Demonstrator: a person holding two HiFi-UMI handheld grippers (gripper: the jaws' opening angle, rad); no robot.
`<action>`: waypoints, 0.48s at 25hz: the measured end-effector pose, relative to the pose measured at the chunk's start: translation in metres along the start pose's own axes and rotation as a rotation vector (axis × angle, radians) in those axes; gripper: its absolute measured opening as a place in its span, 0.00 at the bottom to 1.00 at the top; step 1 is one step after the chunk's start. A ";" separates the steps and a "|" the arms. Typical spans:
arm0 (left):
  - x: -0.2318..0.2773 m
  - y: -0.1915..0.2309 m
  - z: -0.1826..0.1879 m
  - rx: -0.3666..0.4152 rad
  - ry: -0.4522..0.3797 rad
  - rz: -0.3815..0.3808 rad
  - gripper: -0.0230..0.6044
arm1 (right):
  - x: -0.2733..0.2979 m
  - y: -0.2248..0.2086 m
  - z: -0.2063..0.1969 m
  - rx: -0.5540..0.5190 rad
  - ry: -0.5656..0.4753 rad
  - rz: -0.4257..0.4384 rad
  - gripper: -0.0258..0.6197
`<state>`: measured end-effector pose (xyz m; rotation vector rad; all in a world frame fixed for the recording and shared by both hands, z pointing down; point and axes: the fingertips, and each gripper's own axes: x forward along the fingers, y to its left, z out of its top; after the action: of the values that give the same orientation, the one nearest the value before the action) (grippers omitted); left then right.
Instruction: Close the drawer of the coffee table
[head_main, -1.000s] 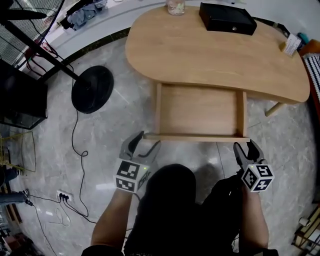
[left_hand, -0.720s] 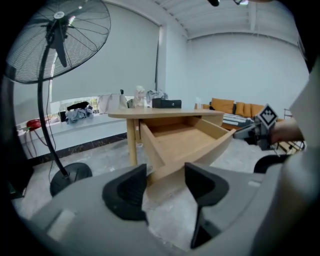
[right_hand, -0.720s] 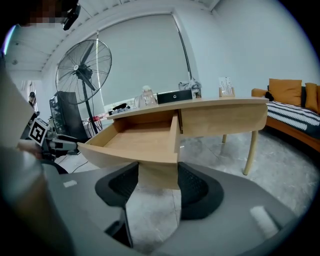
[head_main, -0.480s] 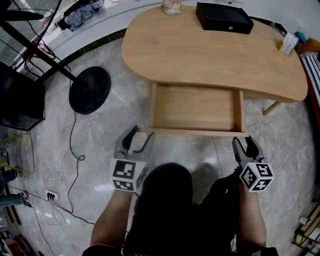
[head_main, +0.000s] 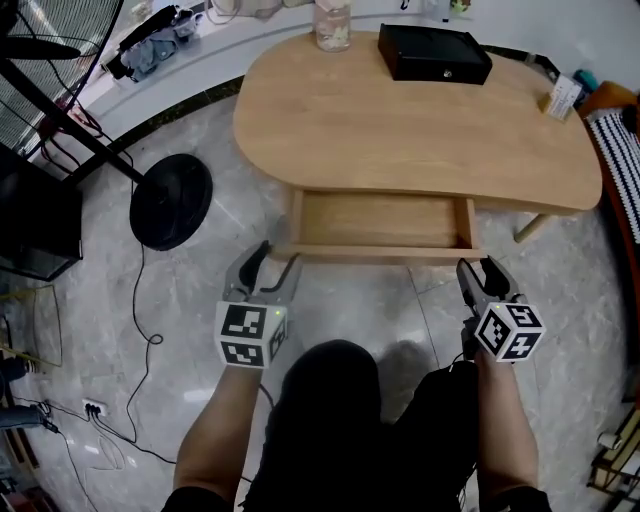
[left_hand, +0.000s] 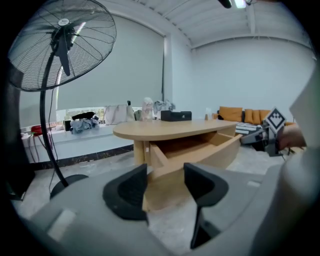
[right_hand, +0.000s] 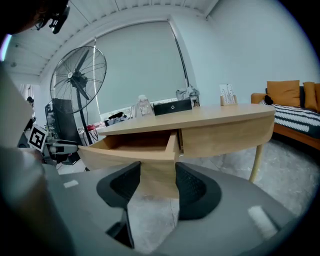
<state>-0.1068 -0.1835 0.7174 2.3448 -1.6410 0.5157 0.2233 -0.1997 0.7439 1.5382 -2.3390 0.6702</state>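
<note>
The light wooden coffee table (head_main: 420, 120) has its drawer (head_main: 380, 222) pulled partly out toward me; the drawer looks bare inside. My left gripper (head_main: 278, 256) is at the left end of the drawer front (head_main: 380, 253), jaws apart with nothing gripped. My right gripper (head_main: 477, 266) is at the right end, and its jaws are closing with no pad on anything. In the left gripper view the drawer's corner (left_hand: 165, 160) shows beyond the left gripper (left_hand: 165, 170). The right gripper (right_hand: 157, 172) faces the other corner (right_hand: 167, 150). I cannot tell whether the fingertips touch the front.
A black box (head_main: 434, 52), a jar (head_main: 332, 25) and a small carton (head_main: 560, 97) stand on the tabletop. A standing fan's round base (head_main: 170, 200) and pole lie left, with cables (head_main: 140, 300) on the marble floor. A sofa (right_hand: 285, 95) is at the right.
The drawer has slid well into the table, showing about half as much as before. Both grippers moved forward with its front, and their jaws narrowed a little.
</note>
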 end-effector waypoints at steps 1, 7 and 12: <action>0.004 0.002 0.002 0.002 -0.005 0.000 0.41 | 0.004 -0.001 0.002 0.000 -0.002 -0.001 0.39; 0.025 0.012 0.012 0.007 -0.029 0.000 0.41 | 0.026 -0.010 0.017 -0.004 -0.029 -0.023 0.39; 0.040 0.017 0.020 -0.014 -0.030 -0.015 0.41 | 0.041 -0.017 0.029 -0.003 -0.043 -0.032 0.40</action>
<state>-0.1074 -0.2313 0.7152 2.3639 -1.6335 0.4675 0.2229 -0.2530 0.7416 1.6014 -2.3397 0.6316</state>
